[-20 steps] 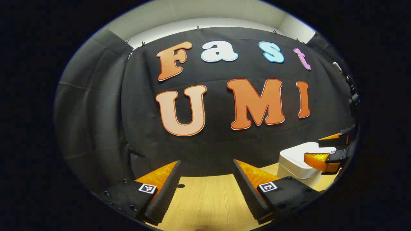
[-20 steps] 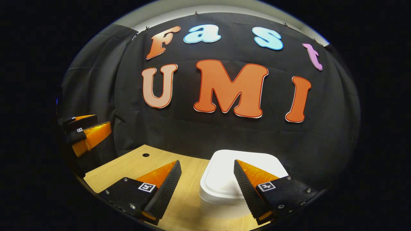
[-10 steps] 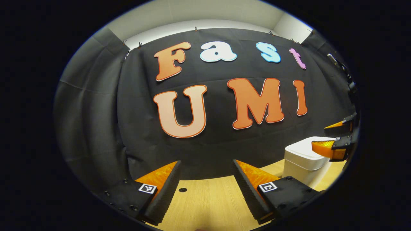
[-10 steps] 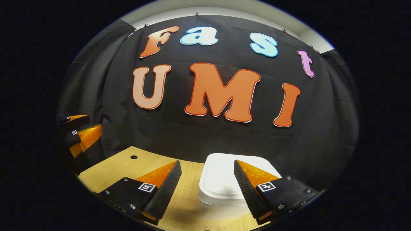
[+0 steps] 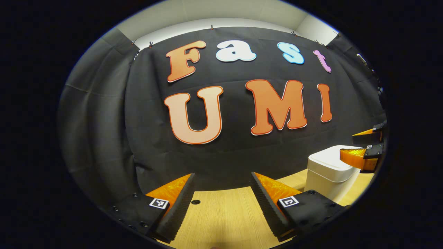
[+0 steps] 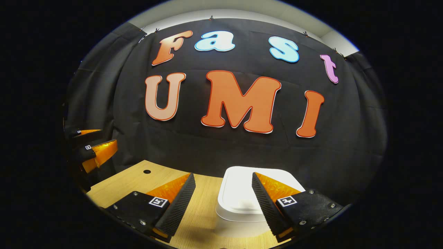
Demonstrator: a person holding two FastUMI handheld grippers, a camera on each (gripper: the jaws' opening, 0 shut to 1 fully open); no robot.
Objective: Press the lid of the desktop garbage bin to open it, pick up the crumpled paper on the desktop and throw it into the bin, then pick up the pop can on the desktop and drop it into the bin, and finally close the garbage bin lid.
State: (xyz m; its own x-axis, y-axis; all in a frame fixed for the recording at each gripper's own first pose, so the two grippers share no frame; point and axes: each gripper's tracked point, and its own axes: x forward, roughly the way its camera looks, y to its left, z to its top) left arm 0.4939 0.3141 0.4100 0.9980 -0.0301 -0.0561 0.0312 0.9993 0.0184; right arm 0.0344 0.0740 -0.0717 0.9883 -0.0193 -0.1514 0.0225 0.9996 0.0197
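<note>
Right gripper view, bin (image 6: 238,204) lid shut, claw (image 6: 223,204) open

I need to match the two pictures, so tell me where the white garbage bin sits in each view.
Left gripper view: the garbage bin stands at the lower right, lid shut, past the left gripper.
Right gripper view: it stands at the bottom centre-right, just beyond the right gripper.
Shared landmark: the round hole in the wooden desktop.
</note>
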